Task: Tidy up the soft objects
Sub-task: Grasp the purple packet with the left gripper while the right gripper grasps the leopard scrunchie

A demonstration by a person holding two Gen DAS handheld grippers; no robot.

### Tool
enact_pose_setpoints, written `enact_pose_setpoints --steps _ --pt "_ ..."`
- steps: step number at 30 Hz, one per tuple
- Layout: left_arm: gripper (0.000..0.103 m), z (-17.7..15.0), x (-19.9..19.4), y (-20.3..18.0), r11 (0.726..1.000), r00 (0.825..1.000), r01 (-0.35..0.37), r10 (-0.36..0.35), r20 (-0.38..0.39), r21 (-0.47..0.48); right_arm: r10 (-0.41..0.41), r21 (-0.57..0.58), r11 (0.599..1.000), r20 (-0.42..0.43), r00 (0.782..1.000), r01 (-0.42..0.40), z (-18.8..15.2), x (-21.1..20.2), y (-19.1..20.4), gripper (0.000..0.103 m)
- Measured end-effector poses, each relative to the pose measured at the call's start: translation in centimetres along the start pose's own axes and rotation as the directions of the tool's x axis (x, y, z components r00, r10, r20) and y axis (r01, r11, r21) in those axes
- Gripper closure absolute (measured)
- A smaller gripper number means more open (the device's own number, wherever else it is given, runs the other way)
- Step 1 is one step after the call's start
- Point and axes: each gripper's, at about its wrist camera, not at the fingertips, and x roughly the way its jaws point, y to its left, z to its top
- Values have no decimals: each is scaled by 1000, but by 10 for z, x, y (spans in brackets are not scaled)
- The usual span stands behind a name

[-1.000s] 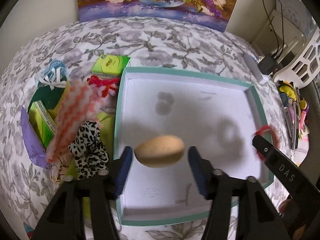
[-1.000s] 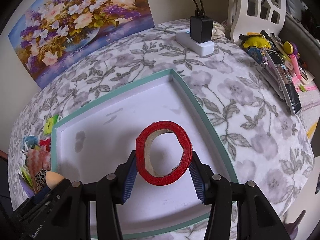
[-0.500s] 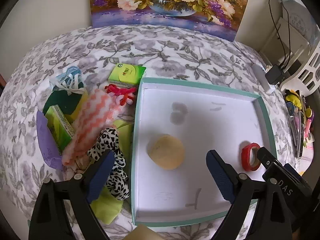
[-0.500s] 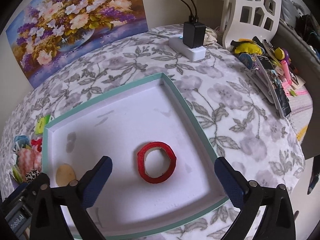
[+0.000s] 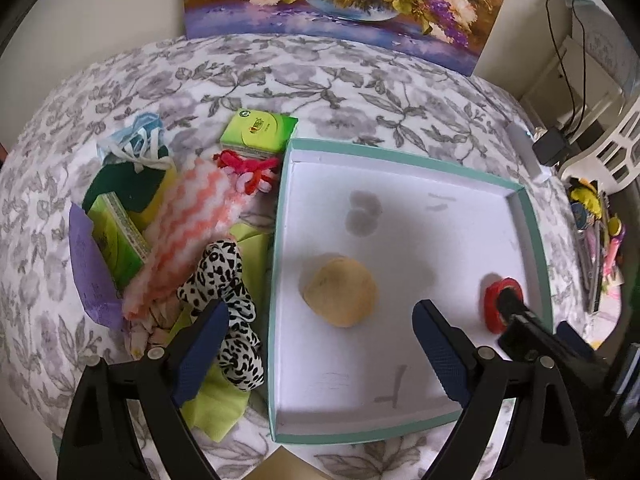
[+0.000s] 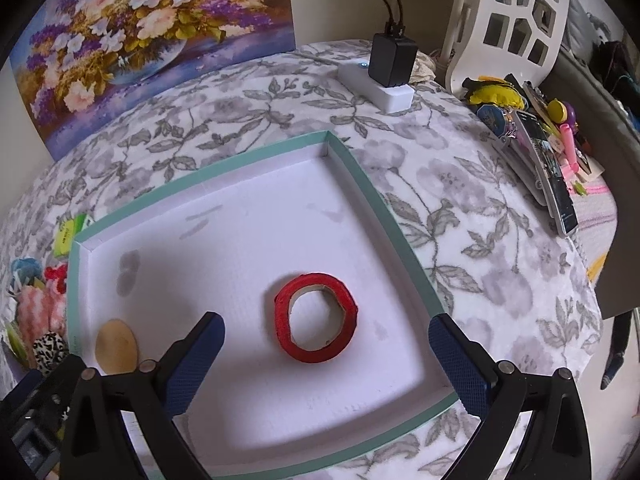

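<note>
A shallow white tray with a teal rim (image 5: 536, 224) (image 6: 404, 240) lies on the floral cloth. On its floor rest a tan round sponge (image 5: 340, 292) (image 6: 117, 344) and a red ring (image 6: 316, 316) (image 5: 494, 300). My left gripper (image 5: 320, 348) hangs open above the sponge, nothing between its fingers. My right gripper (image 6: 326, 356) stands wide open over the ring, not touching it. Left of the tray lies a pile of soft things: a leopard-print scrunchie (image 5: 226, 280), an orange-and-white fuzzy cloth (image 5: 188, 224), red pipe-cleaner loops (image 5: 248, 168).
Green tissue packs (image 5: 260, 130), a purple sheet (image 5: 90, 272) and a blue-white item (image 5: 138, 140) sit in the pile. A white power strip with a black charger (image 6: 392, 68) stands behind the tray. Pens and trinkets (image 6: 548, 140) crowd the right edge. A flower painting (image 5: 340, 4) leans at the back.
Both grippers opened wide and let go: the sponge dropped from the left one and the ring from the right one onto the tray floor. Both hands lifted slightly.
</note>
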Motion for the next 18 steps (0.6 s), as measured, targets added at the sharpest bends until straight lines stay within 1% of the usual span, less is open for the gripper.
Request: enact_pose_setpoints --steps 3,9,11,14,18 --pt "10 3 -2 8 1000 1000 12 -12 2 -17 -4 -22 1000 -7 1000 4 -2 1 8 0" --pt "10 8 -7 30 998 1000 11 -11 -9 -61 -12 -50 999 3 1000 12 -5 -3 23 0" --pt "10 11 -10 44 996 1000 16 -18 -17 -93 -14 -54 998 3 1000 14 -6 -4 26 0" --pt "10 16 -18 69 988 1000 14 -14 1 -152 -7 -62 998 1 1000 8 -9 -8 34 0" --pt "10 20 -37 109 970 999 -10 23 48 -242 36 -114 993 29 999 -33 -15 -23 56 0"
